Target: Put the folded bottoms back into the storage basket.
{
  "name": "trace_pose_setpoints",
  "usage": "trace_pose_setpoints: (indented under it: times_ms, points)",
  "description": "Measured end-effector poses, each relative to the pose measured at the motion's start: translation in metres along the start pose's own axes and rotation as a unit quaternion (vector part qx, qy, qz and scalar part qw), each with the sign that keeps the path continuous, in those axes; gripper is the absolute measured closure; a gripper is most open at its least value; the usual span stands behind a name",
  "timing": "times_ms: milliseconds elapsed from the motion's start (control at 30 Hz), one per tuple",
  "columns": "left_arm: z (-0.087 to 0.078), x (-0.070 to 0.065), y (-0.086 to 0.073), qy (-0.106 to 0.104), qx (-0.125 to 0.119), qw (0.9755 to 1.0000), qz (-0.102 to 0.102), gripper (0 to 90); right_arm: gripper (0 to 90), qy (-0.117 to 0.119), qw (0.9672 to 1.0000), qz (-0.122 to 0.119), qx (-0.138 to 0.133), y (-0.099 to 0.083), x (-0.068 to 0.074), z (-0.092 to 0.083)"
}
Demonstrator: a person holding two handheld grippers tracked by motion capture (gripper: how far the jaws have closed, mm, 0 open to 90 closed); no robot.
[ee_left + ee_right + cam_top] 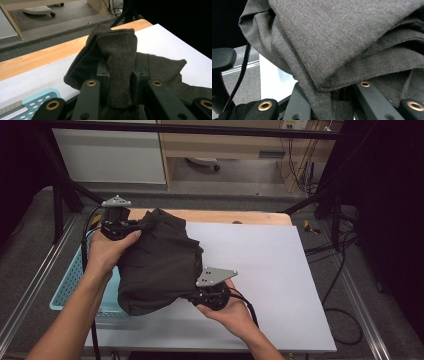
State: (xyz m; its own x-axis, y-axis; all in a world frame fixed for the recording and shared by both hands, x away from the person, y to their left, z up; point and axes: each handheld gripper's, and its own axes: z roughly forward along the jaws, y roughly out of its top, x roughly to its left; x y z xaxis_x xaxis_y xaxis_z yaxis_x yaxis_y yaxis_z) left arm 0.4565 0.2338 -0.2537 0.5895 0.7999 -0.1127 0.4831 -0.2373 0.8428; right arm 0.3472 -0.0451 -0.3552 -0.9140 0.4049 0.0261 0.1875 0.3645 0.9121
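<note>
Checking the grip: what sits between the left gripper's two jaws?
A bunched fold of the dark garment fills the gap in the left gripper, both jaws pressed against it, as the left gripper view shows.

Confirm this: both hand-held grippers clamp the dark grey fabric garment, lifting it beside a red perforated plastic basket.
Wrong colour: the perforated plastic basket is light blue, as the high view shows. Both the left hand-held gripper and right hand-held gripper do clamp the dark grey fabric garment.

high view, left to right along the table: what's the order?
Blue perforated basket → left gripper → dark folded garment → right gripper → bare white table surface.
</note>
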Motion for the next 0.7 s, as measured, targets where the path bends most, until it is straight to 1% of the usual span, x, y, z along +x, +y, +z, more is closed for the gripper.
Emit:
trace_pose_setpoints:
  times_ms: [167,300,500,700]
  points:
    - [-0.003,0.003,0.0,0.0,0.001,1.0,-0.001,72.5,76.3,0.007,0.9999,0.011,-0.006,0.002,-0.001,0.003]
    - [-0.007,0.006,-0.001,0.002,0.001,1.0,-0.005,72.5,76.3,0.01,0.9998,0.012,-0.01,0.005,0.001,0.005]
    - [-0.018,0.012,-0.001,0.007,-0.003,0.9999,-0.011,72.5,76.3,0.015,0.9999,0.006,-0.006,0.015,0.004,0.01]
    - [-0.027,0.021,0.001,0.013,-0.003,0.9999,-0.011,72.5,76.3,0.021,0.9998,0.003,-0.001,0.025,0.006,0.018]
